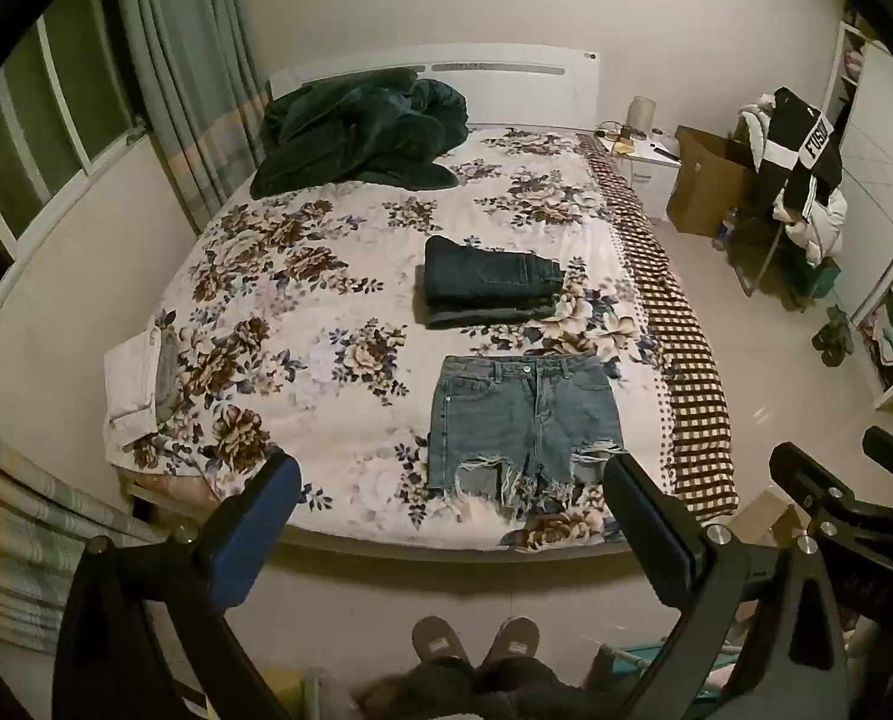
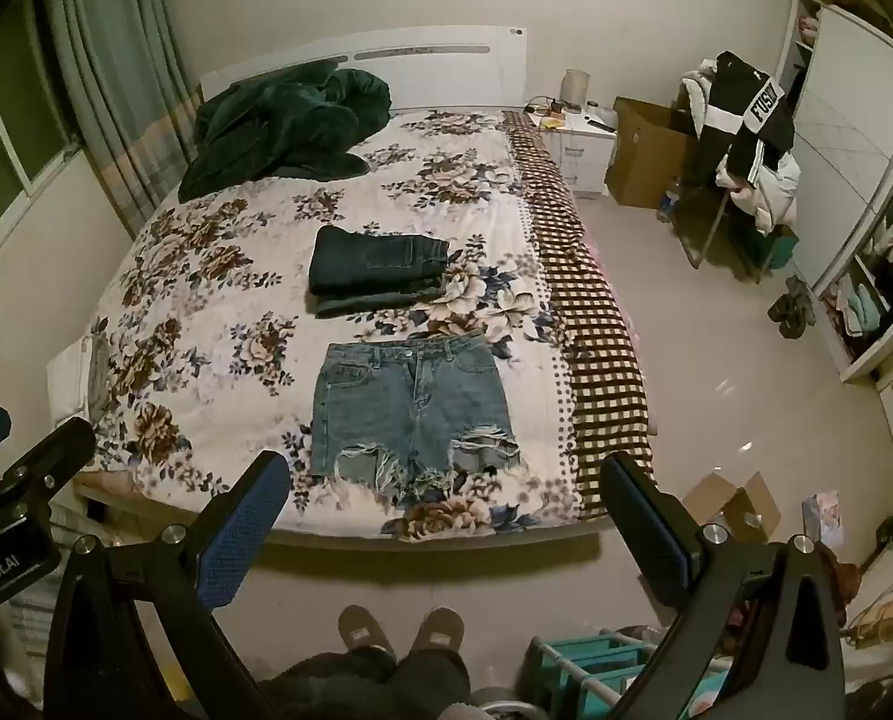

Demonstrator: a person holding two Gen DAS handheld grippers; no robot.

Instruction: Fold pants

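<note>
- Left wrist view: my left hand-held gripper (image 1: 452, 516) gapes empty; the denim shorts (image 1: 521, 420) lie flat just ahead.
- My right hand-held gripper (image 2: 446, 516), equally wide, should pinch one waistband corner, left the other.

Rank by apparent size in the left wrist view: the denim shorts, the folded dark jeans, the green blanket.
1. green blanket
2. denim shorts, though nearer the camera
3. folded dark jeans
</note>
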